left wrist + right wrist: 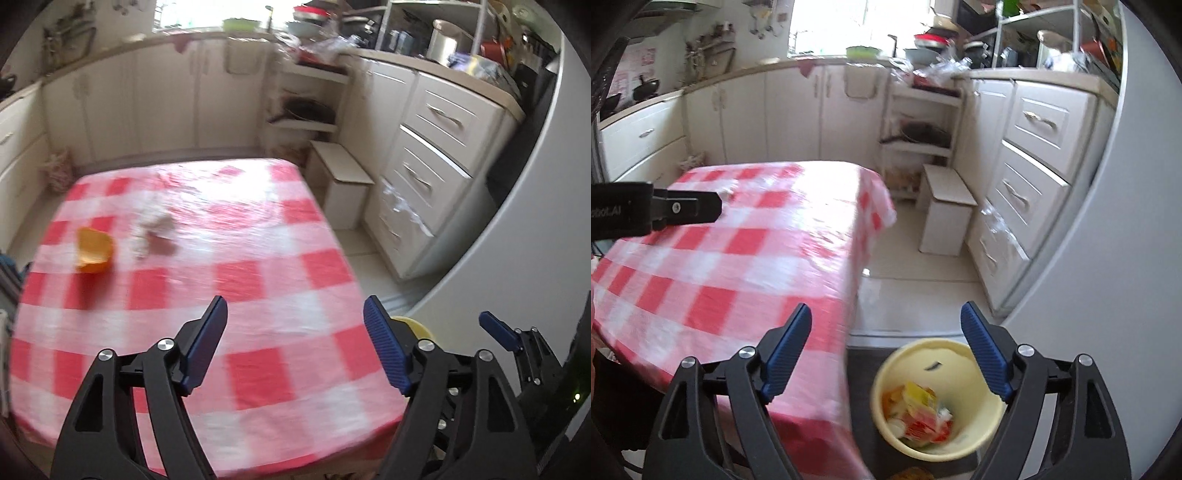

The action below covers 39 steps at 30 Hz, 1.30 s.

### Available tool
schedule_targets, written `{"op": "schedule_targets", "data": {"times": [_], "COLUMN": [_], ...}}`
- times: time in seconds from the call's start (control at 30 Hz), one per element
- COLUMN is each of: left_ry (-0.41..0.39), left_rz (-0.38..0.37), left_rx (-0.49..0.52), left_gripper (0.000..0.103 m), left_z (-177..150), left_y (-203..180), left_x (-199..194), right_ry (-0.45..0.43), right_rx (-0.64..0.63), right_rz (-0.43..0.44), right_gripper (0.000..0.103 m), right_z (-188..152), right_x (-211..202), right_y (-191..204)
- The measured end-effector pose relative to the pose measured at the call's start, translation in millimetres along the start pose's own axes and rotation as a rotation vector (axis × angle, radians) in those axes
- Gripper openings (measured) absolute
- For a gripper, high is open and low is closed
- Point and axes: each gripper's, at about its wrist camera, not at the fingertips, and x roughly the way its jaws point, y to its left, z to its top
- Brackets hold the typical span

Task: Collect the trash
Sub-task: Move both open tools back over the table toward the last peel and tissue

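Observation:
An orange cup [94, 250] lies tipped on the red-and-white checked table [258, 280], far left. A crumpled whitish-brown scrap [157, 230] lies just right of it. My left gripper [295, 314] is open and empty above the table's near right part. My right gripper [886, 321] is open and empty, above the floor at the table's right edge. A pale yellow bin [938, 398] stands on the floor below it and holds several colourful wrappers [919, 413]. The bin's rim [410, 321] peeks out behind the left gripper's right finger.
White kitchen cabinets and drawers [1027, 173] line the back and right. A small white box stool [947, 214] stands on the floor past the table. A grey curved wall [1108, 295] is at the right. The left gripper's body [653, 210] shows at the left edge.

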Motion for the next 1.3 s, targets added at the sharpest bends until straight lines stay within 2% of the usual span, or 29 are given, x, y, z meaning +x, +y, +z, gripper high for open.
{"op": "schedule_targets", "data": {"times": [0.2, 0.53, 0.97, 1.3], "left_ry": [-0.040, -0.064, -0.082, -0.080], "left_rz": [0.089, 0.110, 0.140, 0.152], "left_rx": [-0.028, -0.092, -0.119, -0.135], "left_gripper": [0.080, 0.086, 0.088, 0.090], "left_z": [5.0, 7.5, 8.8, 8.4], "left_y": [47.0, 88.1, 111.2, 119.4], "left_x": [-28.5, -48.3, -56.8, -57.5], "right_ry": [-0.033, -0.049, 0.003, 0.005], "right_rx": [-0.072, -0.181, -0.108, -0.116], "right_rz": [0.047, 0.083, 0.099, 0.108], "right_gripper": [0.081, 0.082, 0.082, 0.082], "right_z": [7.3, 4.6, 4.2, 5.1], "right_x": [-3.3, -12.0, -1.0, -0.1], "right_y": [50.9, 117.1, 125.7, 134.1]}}
